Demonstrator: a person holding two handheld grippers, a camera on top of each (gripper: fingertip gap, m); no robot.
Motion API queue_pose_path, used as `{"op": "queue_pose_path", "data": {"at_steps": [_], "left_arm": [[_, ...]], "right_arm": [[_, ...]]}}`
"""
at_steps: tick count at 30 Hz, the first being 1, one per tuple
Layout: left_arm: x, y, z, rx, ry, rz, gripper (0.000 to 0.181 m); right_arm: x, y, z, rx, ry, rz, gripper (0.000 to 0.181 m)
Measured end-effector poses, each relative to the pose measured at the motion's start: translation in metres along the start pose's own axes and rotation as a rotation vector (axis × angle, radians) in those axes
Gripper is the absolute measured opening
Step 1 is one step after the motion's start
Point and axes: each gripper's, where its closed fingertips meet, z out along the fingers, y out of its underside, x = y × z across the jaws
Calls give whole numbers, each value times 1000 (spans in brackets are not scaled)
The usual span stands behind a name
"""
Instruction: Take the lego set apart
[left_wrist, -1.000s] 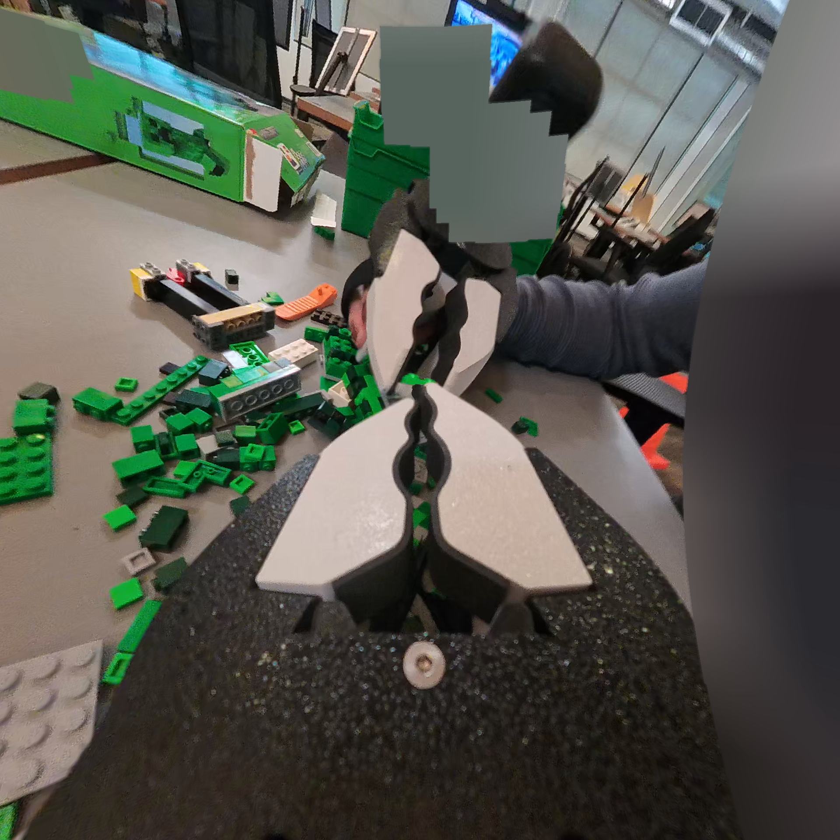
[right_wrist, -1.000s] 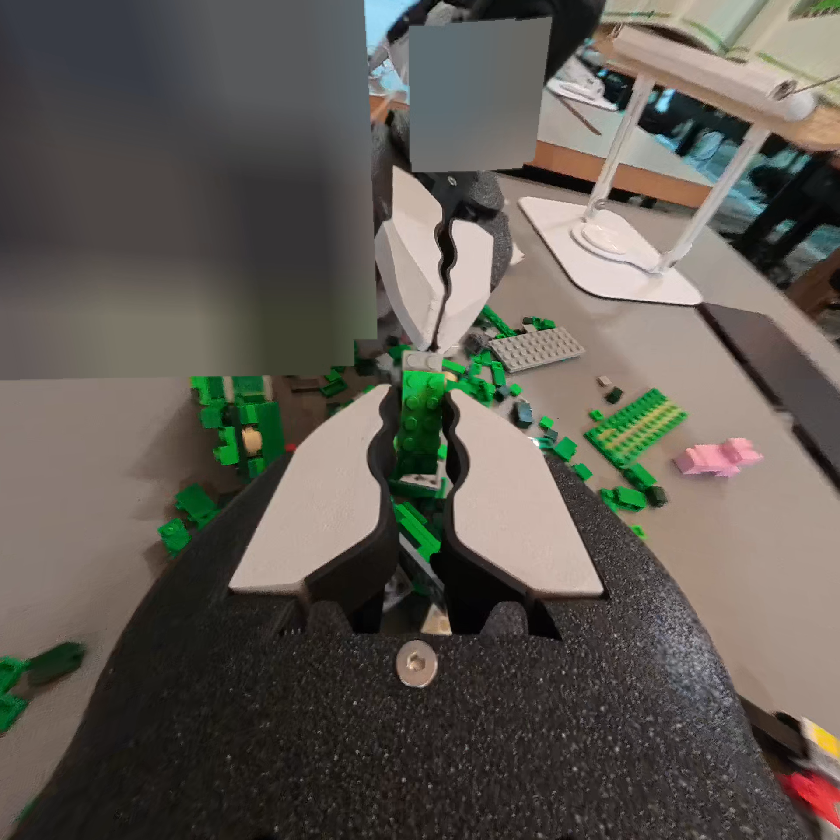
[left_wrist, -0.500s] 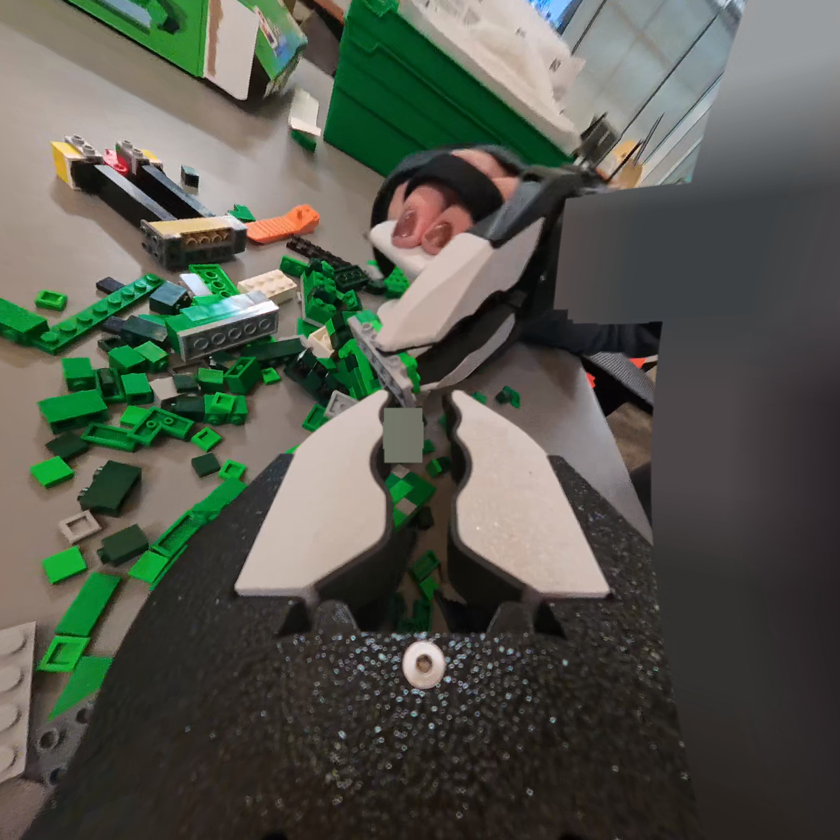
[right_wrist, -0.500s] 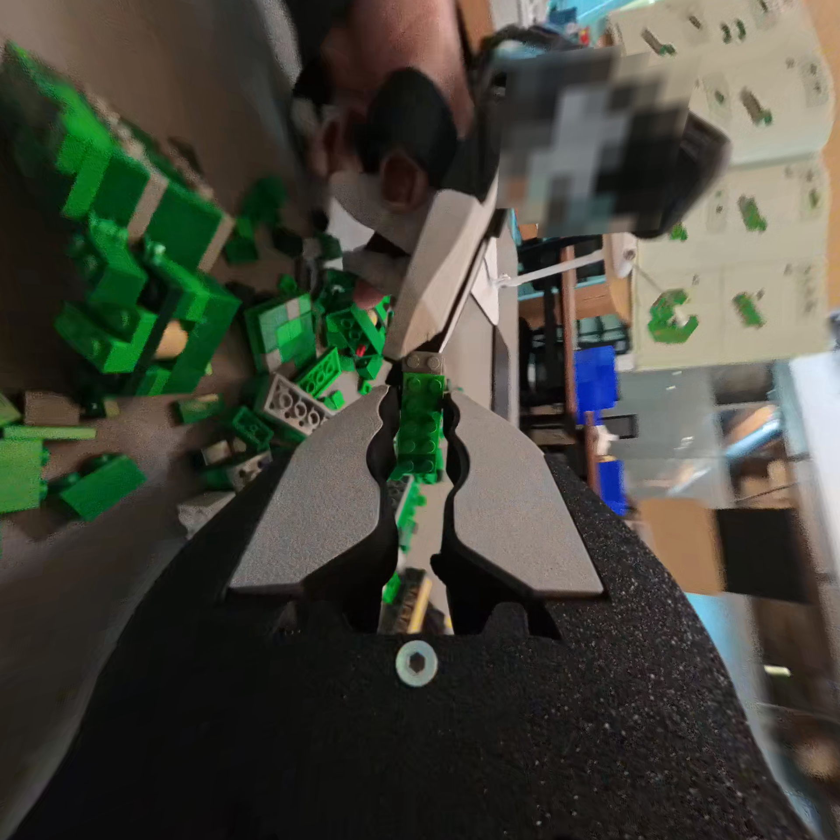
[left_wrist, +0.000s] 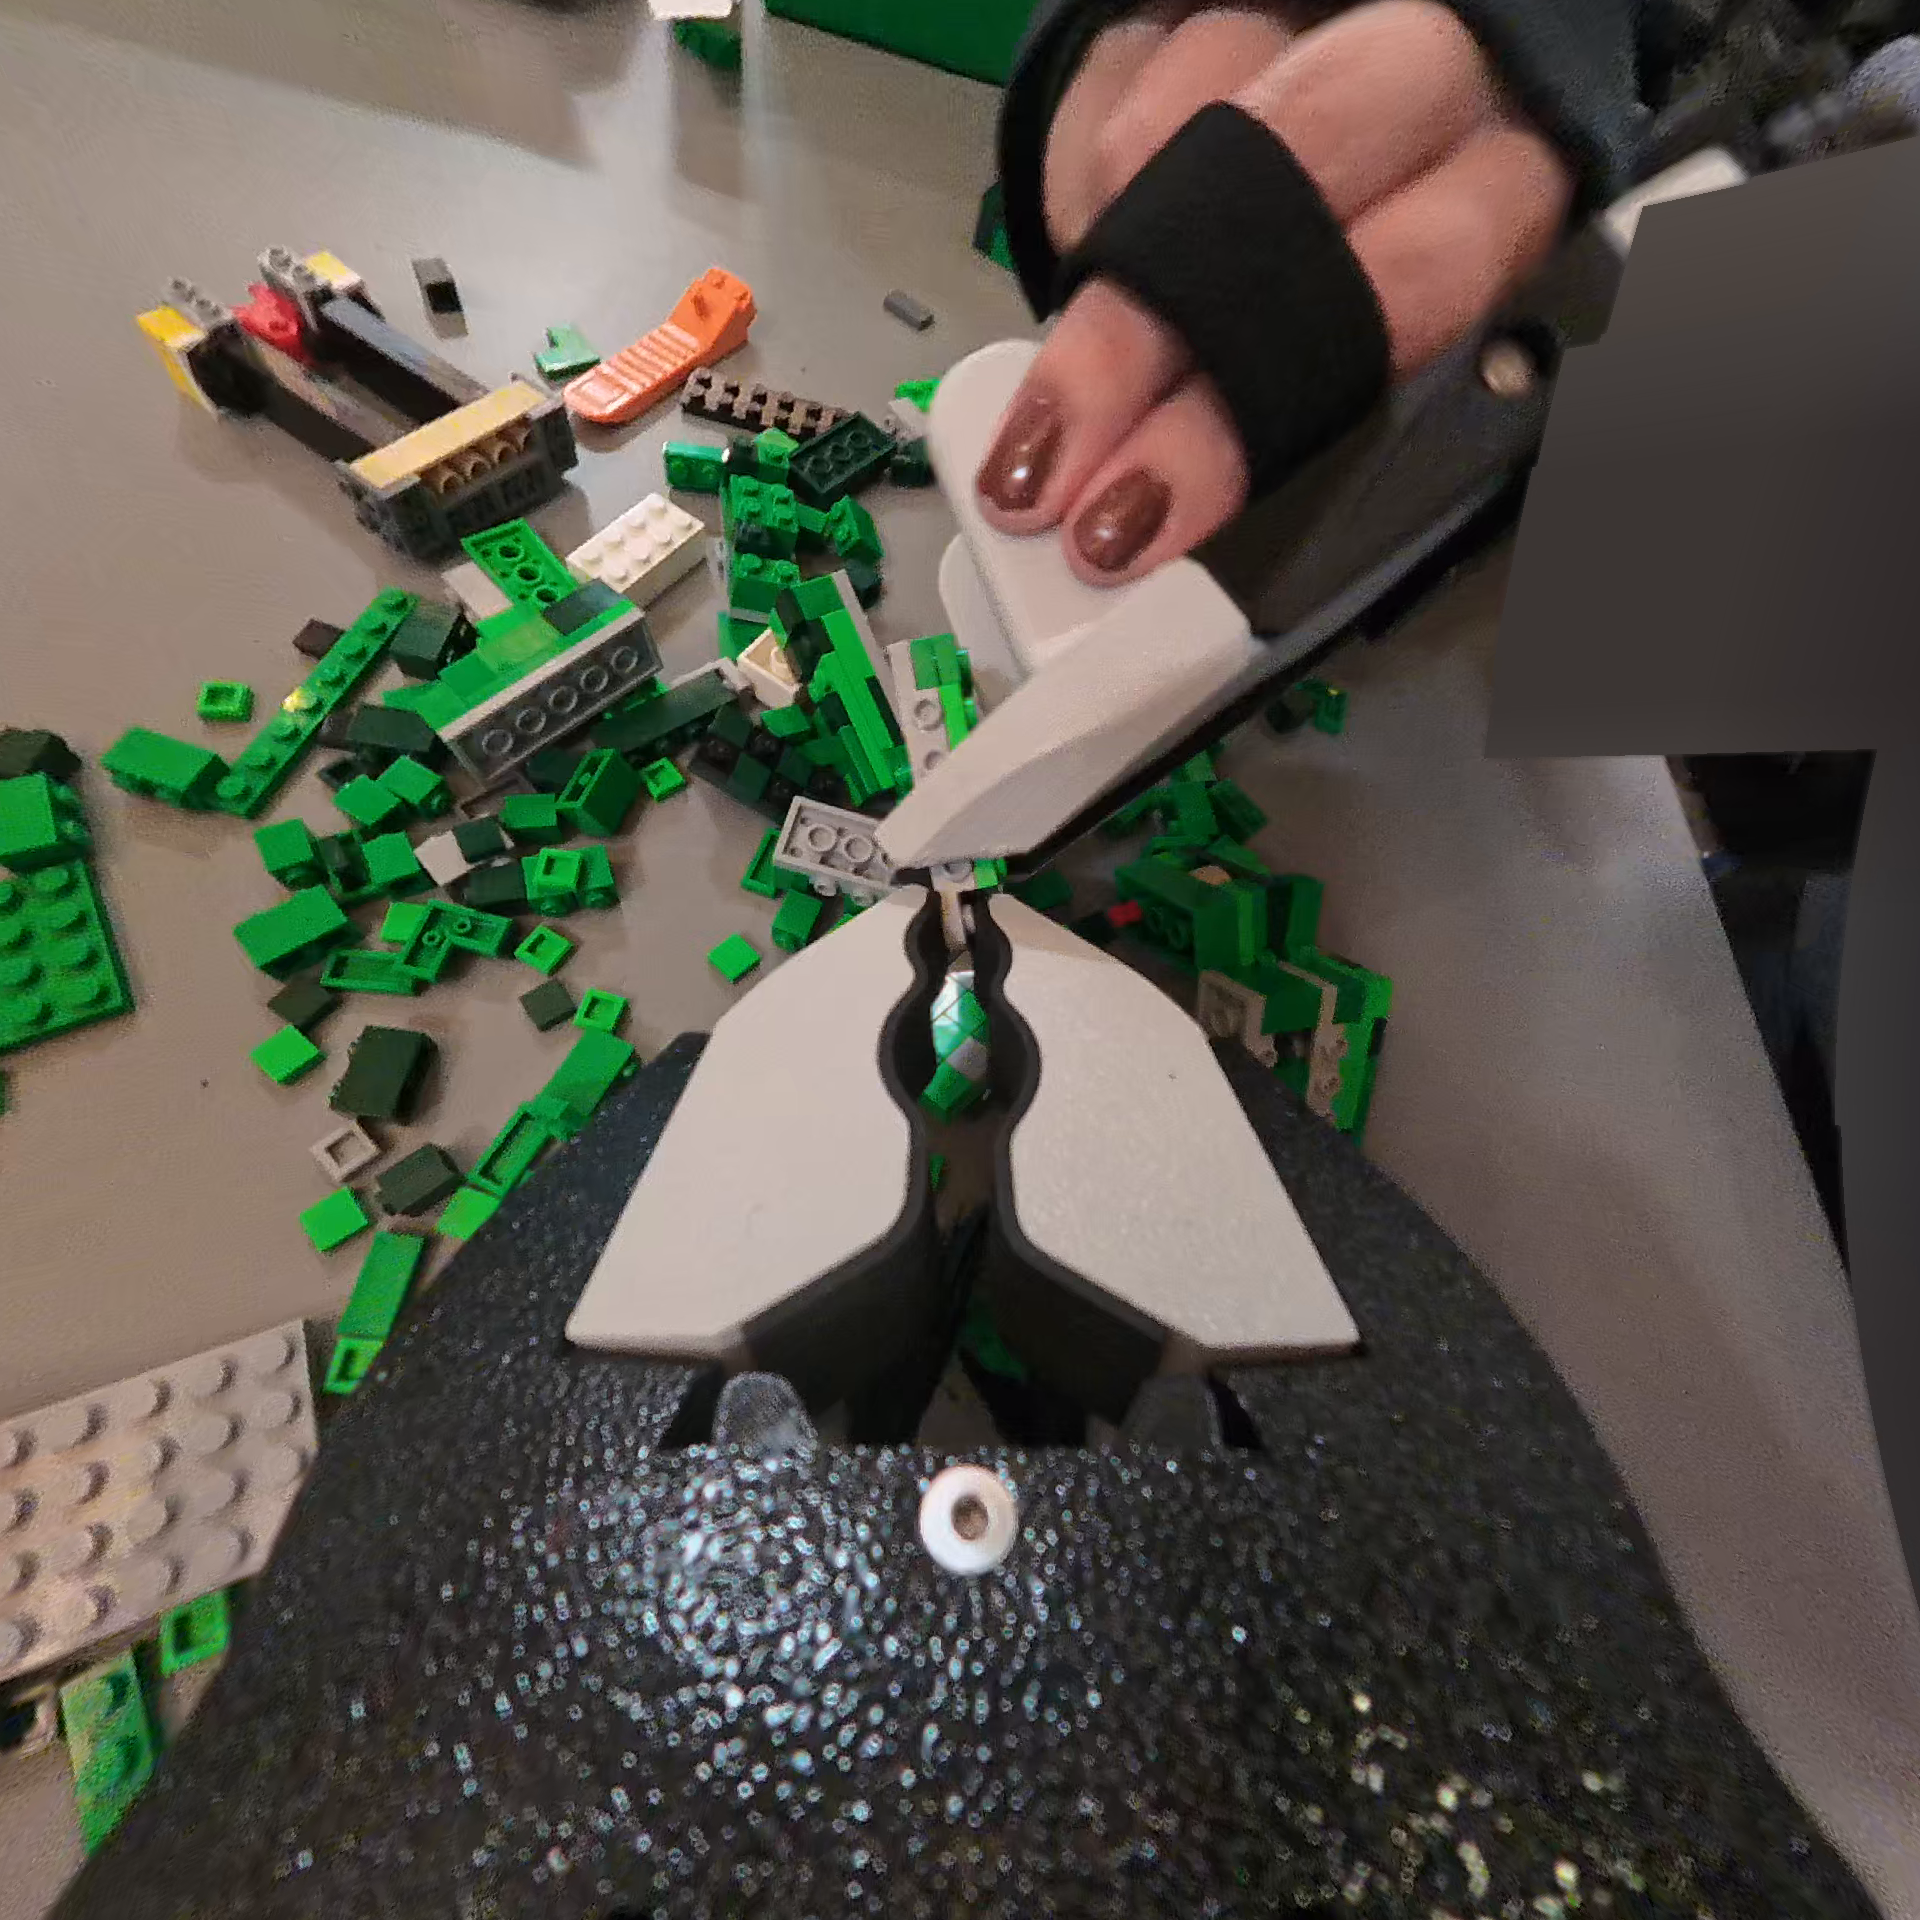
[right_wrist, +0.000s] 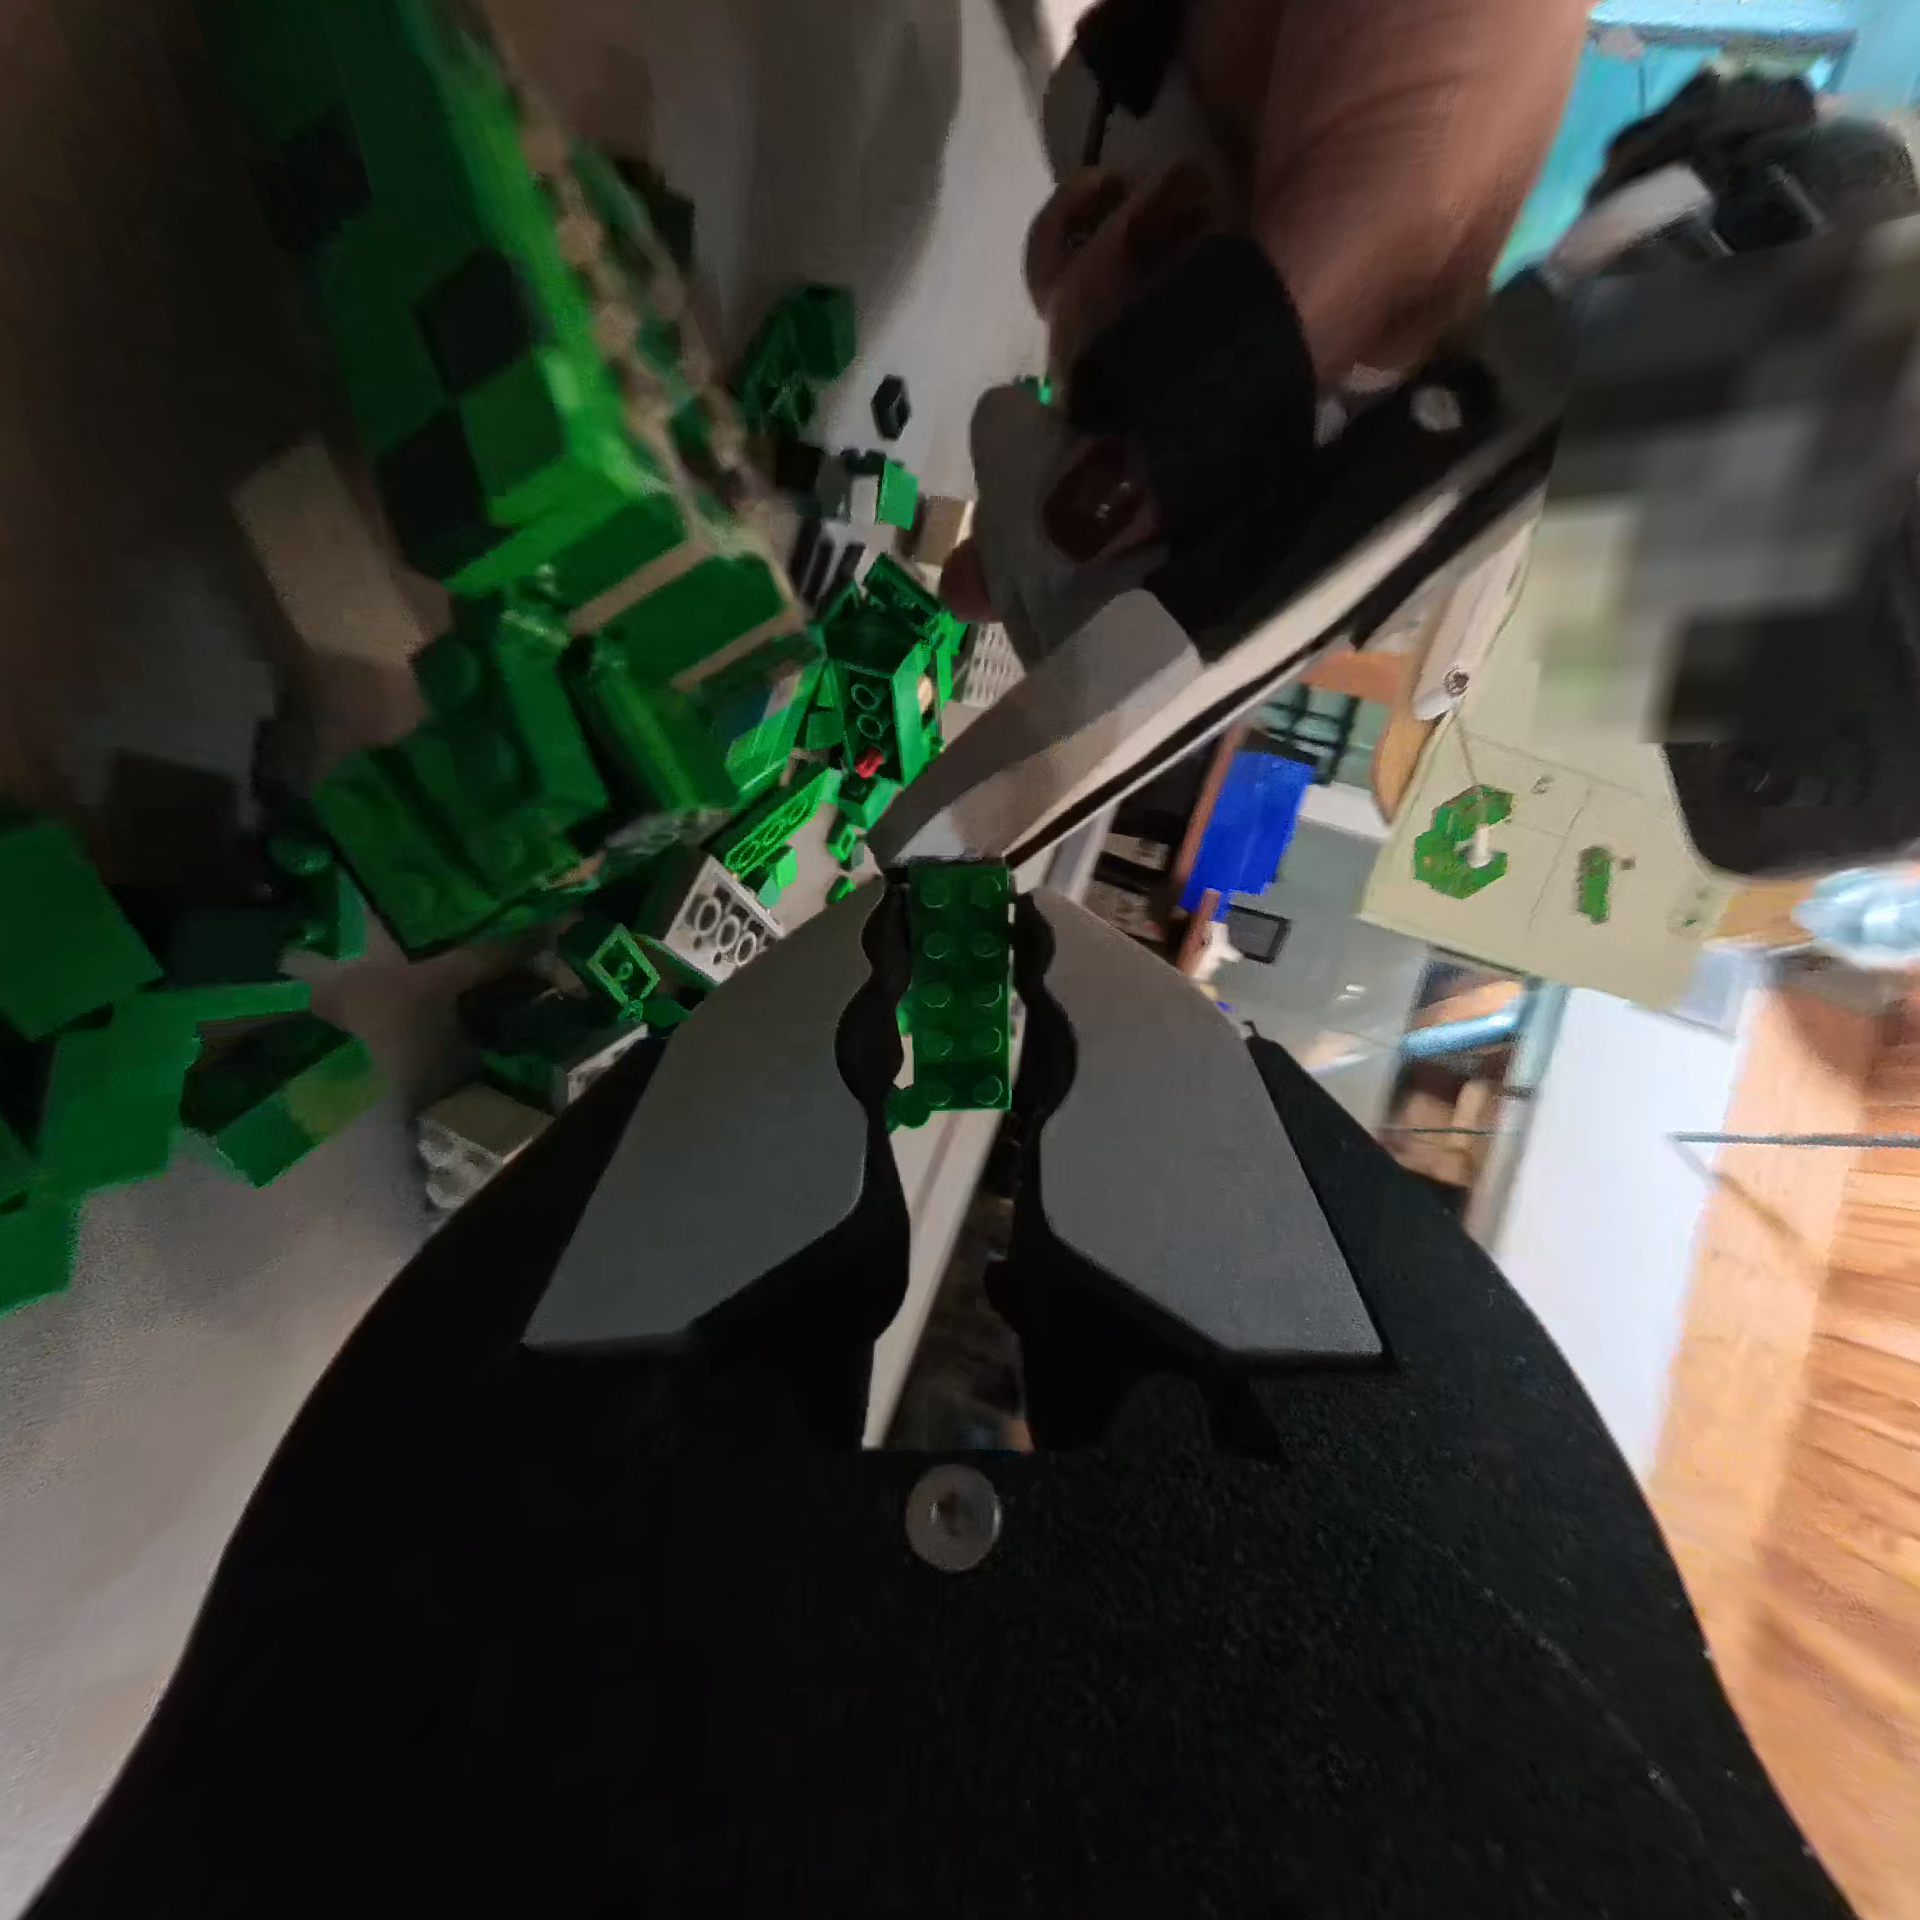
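Note:
My right gripper (right_wrist: 956, 904) is shut on a stack of green studded plates (right_wrist: 961, 997), held above the table and rolled on its side. A thin grey plate (right_wrist: 940, 858) caps the stack's far end. My left gripper (left_wrist: 951, 904) is shut on that grey plate (left_wrist: 950, 896), tip to tip with the right gripper (left_wrist: 909, 860), which comes in from the upper right with a hand on it. In the right wrist view the left gripper (right_wrist: 902, 850) comes in from the upper right. Loose green bricks (left_wrist: 821, 675) lie in a pile below.
An orange brick separator (left_wrist: 665, 348), a black and yellow assembly (left_wrist: 416, 416) and a white brick (left_wrist: 639, 540) lie at the back. A grey baseplate (left_wrist: 135, 1475) is at lower left, a green plate (left_wrist: 52, 956) at left. A partly built green block (right_wrist: 499, 582) stands nearby. The table edge (left_wrist: 1704, 1039) runs at right. Only a small space, under 4 cm, lies between the two pairs of fingers. Both grippers' tips are roughly 12 cm from the white brick (left_wrist: 639, 540).
My left gripper was shut, opened half a second ago, and has now closed on the grey plate at the stack's end. The right gripper has rolled sideways and come closer, keeping its hold.

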Motion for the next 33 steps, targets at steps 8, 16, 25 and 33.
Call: {"op": "queue_pose_path", "data": {"at_steps": [8, 16, 25, 33], "left_arm": [[11, -8, 3, 73, 49, 97, 6], [21, -5, 7, 69, 114, 103, 6], [7, -11, 3, 131, 96, -54, 5], [-1, -8, 6, 111, 36, -69, 4]], "right_arm": [[-2, -5, -14, 314, -195, 454, 19], [-7, -14, -24, 527, -308, 636, 18], [1, -1, -14, 500, -122, 613, 21], [-3, 5, -10, 463, -164, 667, 20]]}}
